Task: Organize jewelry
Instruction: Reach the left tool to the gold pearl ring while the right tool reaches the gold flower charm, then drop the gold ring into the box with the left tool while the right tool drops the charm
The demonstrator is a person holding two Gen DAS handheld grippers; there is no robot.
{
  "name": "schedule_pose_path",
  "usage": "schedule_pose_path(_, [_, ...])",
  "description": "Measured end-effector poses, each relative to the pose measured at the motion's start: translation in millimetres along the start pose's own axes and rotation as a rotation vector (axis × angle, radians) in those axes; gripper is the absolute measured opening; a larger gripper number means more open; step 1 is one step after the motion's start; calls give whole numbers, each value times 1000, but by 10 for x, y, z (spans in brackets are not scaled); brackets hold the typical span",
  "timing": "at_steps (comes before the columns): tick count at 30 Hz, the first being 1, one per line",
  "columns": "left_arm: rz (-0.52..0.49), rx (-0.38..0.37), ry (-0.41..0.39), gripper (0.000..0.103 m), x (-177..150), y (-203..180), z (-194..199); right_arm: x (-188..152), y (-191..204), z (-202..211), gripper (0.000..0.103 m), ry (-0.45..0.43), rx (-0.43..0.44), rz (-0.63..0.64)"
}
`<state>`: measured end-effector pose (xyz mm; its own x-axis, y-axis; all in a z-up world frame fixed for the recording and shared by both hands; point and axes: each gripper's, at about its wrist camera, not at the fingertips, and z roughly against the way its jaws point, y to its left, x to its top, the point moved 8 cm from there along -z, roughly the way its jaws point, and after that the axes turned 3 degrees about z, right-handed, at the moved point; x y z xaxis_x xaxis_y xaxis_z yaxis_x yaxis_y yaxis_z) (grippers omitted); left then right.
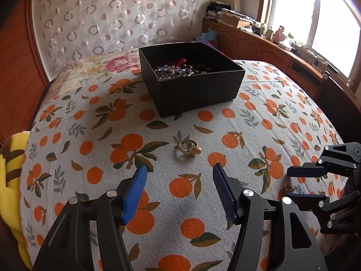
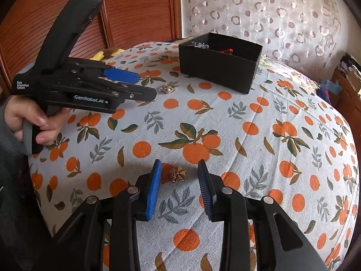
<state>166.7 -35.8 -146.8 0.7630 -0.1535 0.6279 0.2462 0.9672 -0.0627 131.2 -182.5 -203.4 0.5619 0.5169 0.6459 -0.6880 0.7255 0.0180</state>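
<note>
Black box [image 1: 196, 90], gold ring [image 1: 188, 147] with pearl, white cloth [image 1: 225, 122] printed with oranges, blue-padded black left tool [image 1: 179, 171]

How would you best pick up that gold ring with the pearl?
Probably by the band of the gold ring, from above. It lies flat on the tablecloth with its pearl toward the open left gripper, so close the jaws across the band, clear of the pearl.

We see a bed under an orange-print bedspread [image 1: 259, 122]. A sheer curtain with ring patterns [image 1: 112, 15] hangs behind it, beside reddish slatted wooden panels [image 2: 135, 6]. A bright window [image 1: 315, 18] stands above a low wooden cabinet [image 1: 259, 45] crowded with small clutter.
</note>
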Motion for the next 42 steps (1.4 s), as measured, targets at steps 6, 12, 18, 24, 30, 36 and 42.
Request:
schedule_pose_path(6, [-8,8,7,58,49,-15,-50,-10,-43,23,17,-6,-7,14])
schedule_pose_path(12, [-2,-1,17,58,137,-45,-152,57,-207,87,17,-39,-30,-25])
schedule_pose_path(18, [-14,7,19,58,214,-79,-241,88,-386,103,17,-56,-55,-61])
schedule_pose_path(24, [-35,23,11,44,225,-104,-271,95,-490,92,17,-58,-60,-80])
schedule_pose_path(30, [-28,25,1,22,222,-85,-251,142,-511,60,17,-63,-51,-77])
schedule_pose_path(36, [-7,27,-5,22,207,-63,-227,290,-565,12,17,-77,-44,-60])
schedule_pose_path(42, [14,28,-37,22,317,-26,-122,581,-690,21,17,-116,-57,-39])
